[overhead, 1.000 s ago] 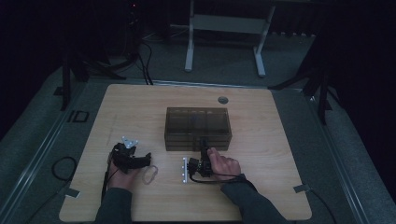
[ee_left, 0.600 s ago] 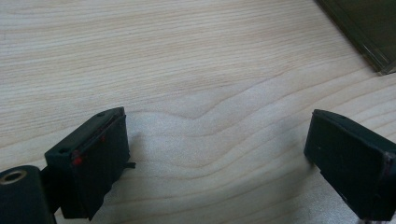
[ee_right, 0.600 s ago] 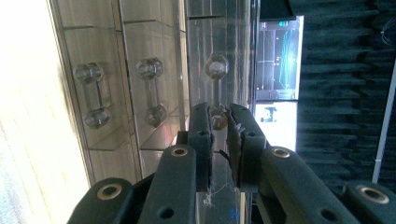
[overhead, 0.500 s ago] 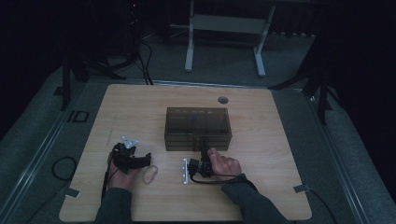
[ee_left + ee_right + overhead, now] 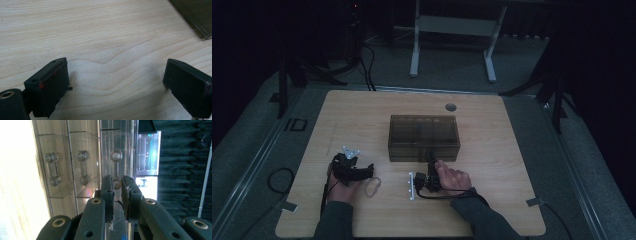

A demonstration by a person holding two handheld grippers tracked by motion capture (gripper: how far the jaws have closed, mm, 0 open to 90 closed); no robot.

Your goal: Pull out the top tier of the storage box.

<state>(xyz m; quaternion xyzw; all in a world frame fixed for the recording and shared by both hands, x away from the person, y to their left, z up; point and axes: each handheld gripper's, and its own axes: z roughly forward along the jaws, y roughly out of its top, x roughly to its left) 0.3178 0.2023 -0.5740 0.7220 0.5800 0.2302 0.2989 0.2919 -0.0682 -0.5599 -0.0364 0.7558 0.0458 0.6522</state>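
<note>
A dark see-through box [image 5: 424, 135] with a row of small drawers stands mid-table. My right gripper [image 5: 431, 161] reaches its front face near the right end, rolled on its side. In the right gripper view the jaws are shut on a clear dumbbell-shaped drawer handle [image 5: 116, 162]; two more such handles [image 5: 52, 168] sit on the neighbouring drawers. My left gripper [image 5: 368, 171] rests on the table to the left of the box front. Its jaws [image 5: 115, 85] stand wide open over bare wood, with a corner of the box [image 5: 197, 17] ahead.
The wooden table [image 5: 362, 120] has a round cable hole [image 5: 451, 107] behind the box. A pale loop [image 5: 372, 187] lies by the left hand. A white desk frame [image 5: 452, 30] stands on the dark floor beyond, and cables [image 5: 277, 180] lie at the table's left.
</note>
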